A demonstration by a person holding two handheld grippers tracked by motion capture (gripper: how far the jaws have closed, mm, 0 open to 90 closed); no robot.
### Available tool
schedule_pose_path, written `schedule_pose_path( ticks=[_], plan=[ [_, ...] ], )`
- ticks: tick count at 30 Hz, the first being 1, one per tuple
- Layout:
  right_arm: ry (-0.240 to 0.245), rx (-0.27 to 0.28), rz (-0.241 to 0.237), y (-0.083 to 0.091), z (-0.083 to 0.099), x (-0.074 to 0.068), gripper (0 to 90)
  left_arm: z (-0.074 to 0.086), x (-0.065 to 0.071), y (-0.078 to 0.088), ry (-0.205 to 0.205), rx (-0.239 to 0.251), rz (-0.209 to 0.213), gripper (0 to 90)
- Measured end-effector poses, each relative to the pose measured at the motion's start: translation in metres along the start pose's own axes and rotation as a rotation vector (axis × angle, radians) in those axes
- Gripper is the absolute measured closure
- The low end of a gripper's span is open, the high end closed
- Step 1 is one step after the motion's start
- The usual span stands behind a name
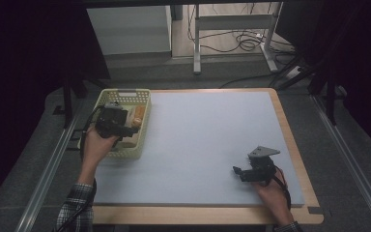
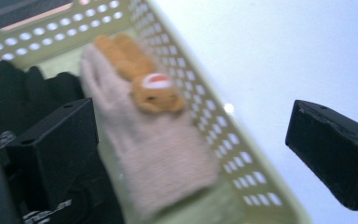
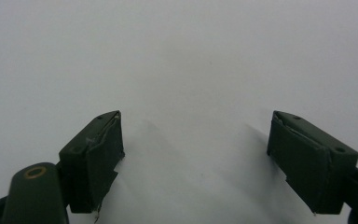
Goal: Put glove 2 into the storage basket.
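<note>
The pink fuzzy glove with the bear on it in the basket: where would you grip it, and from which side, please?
I'd take the pink glove across its plain cuff end, below the bear, coming from above with the left hand-held gripper. The glove lies flat along the basket wall, with black gloves on its other side, so only the top looks free.
</note>
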State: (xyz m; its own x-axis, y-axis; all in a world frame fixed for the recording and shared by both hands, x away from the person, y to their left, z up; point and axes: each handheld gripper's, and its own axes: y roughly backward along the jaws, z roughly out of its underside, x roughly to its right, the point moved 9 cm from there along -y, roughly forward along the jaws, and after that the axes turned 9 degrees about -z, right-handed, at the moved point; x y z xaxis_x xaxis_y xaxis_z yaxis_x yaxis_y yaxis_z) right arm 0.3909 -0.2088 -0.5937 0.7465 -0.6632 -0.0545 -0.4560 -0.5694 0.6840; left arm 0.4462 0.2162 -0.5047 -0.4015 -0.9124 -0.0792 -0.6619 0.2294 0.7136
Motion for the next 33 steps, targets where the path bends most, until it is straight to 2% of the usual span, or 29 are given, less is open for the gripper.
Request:
schedule_pose_path(
  ticks=[7,18,20,21,22,24,25,27,33],
  plan=[
    [-0.001,0.000,0.000,0.000,0.000,0.000,18.0,-0.002,0.040,0.007,-0.053,0.056,0.072,2.8],
    [-0.003,0.000,-0.001,0.000,0.000,0.000,17.9,0.006,0.104,0.014,-0.133,0.142,0.184,2.8],
    [-0.002,-0.001,0.000,0.000,0.000,0.000,18.0,0.010,0.114,0.014,-0.146,0.148,0.202,2.8],
    [-0.002,-0.001,0.000,0.000,0.000,0.000,18.0,0.010,0.114,0.014,-0.146,0.148,0.202,2.8],
    [-0.003,0.000,-0.001,0.000,0.000,0.000,18.0,0.016,0.124,0.013,-0.161,0.153,0.211,2.8],
    [-0.002,0.000,-0.001,0.000,0.000,0.000,18.0,0.019,0.129,0.012,-0.170,0.155,0.221,2.8],
    [-0.002,0.000,0.000,0.000,0.000,0.000,18.0,0.025,0.138,0.009,-0.187,0.156,0.234,2.7],
    [-0.003,0.002,-0.001,0.000,0.000,0.000,18.0,0.032,0.147,0.006,-0.202,0.156,0.242,2.7],
    [-0.002,0.002,0.000,0.000,0.000,0.000,18.0,0.055,0.163,-0.007,-0.240,0.128,0.252,2.3]
  ],
)
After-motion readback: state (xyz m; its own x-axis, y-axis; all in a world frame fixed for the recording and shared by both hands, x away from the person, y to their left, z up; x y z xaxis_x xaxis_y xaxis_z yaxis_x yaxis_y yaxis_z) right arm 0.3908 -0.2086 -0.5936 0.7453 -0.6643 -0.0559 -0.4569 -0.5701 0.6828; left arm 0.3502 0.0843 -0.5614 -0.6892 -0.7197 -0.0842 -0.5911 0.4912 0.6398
